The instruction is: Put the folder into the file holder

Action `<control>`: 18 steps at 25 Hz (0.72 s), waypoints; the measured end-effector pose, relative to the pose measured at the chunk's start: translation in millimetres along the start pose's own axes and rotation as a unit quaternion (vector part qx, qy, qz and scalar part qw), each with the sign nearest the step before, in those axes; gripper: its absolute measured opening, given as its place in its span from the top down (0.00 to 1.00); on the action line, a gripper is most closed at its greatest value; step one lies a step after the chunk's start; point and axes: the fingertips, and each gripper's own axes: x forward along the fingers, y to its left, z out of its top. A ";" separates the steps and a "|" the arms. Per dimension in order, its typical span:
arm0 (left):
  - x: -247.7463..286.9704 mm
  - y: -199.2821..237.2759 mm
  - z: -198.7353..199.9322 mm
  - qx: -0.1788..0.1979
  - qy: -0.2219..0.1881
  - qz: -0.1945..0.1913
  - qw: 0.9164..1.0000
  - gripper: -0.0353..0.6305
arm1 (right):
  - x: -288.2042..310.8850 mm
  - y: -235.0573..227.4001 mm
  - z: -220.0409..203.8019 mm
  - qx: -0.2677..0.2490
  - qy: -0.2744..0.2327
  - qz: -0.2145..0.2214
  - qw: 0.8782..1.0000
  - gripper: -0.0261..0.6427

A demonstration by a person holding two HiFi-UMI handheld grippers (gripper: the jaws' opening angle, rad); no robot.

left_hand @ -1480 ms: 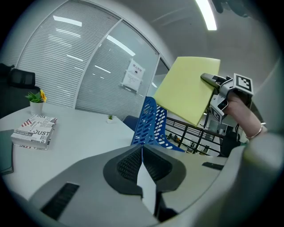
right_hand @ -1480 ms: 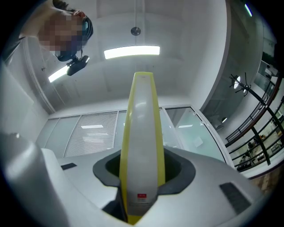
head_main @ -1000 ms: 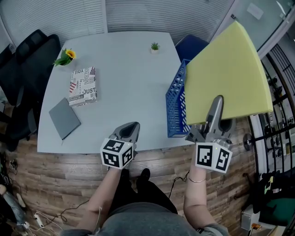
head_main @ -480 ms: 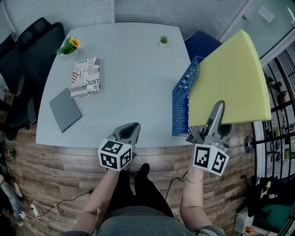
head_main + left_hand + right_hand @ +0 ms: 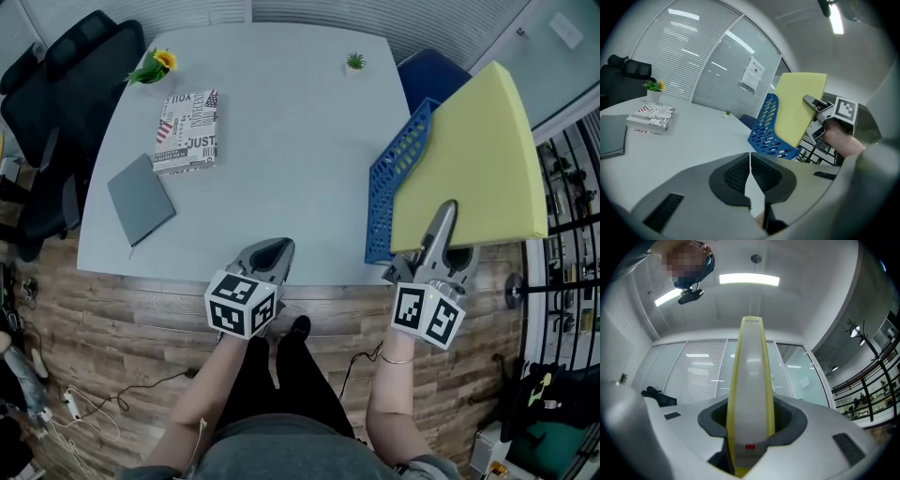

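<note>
- Worktop (image 5: pixel 281 141): pale grey, rectangular, smooth top, filling the upper middle of the head view.
- Floor (image 5: pixel 122 347): brown wood planks, with cables lying at 8 o'clock.
- Room edge: white slatted blinds (image 5: pixel 309 11) at 12 o'clock; black office chair (image 5: pixel 56 75) at 10 o'clock off the worktop; dark blue chair (image 5: pixel 433 75) at 2 o'clock behind the worktop corner.
- Potted yellow sunflower (image 5: pixel 155 66): far corner of the worktop, 11 o'clock.
- Small green plant in a white pot (image 5: pixel 354 64): far edge, 1 o'clock.
- Printed red, white and black book (image 5: pixel 187 131): flat, 10 o'clock.
- Flat grey notebook (image 5: pixel 141 199): flat, 9 o'clock, just beside the book, set askew.
- Blue perforated plastic file holder (image 5: pixel 398 178): on the worktop's 3 o'clock edge.
- Yellow card folder (image 5: pixel 473 159): held in the air on edge, tilted, overlapping the holder's 3 o'clock side; whether its lower edge sits inside the holder cannot be told.
- Right gripper (image 5: pixel 446 214): clamped on the folder's near lower corner, the folder filling the gap between its jaws; it points forward and slightly upward, at 4 o'clock off the worktop, right forearm (image 5: pixel 389 394) reaching up from below.
- Left gripper (image 5: pixel 272 248): jaws together, nothing between them; over the worktop's near edge at 6 o'clock, tipped slightly down, left forearm (image 5: pixel 211 384) behind it.
</note>
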 end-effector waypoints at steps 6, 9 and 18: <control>-3.4 7.9 -6.8 -0.003 0.008 0.006 1.000 0.90 | -5.3 4.6 -26.4 -0.006 0.027 0.002 1.000 0.70; -2.3 9.6 -10.2 -0.005 0.011 0.005 1.000 0.91 | -8.4 2.0 -40.1 -0.007 0.046 -0.003 0.999 0.69; 8.1 8.1 -12.1 -0.002 0.018 -0.004 1.000 0.90 | -16.6 -4.2 -68.8 -0.008 0.091 -0.017 0.996 0.69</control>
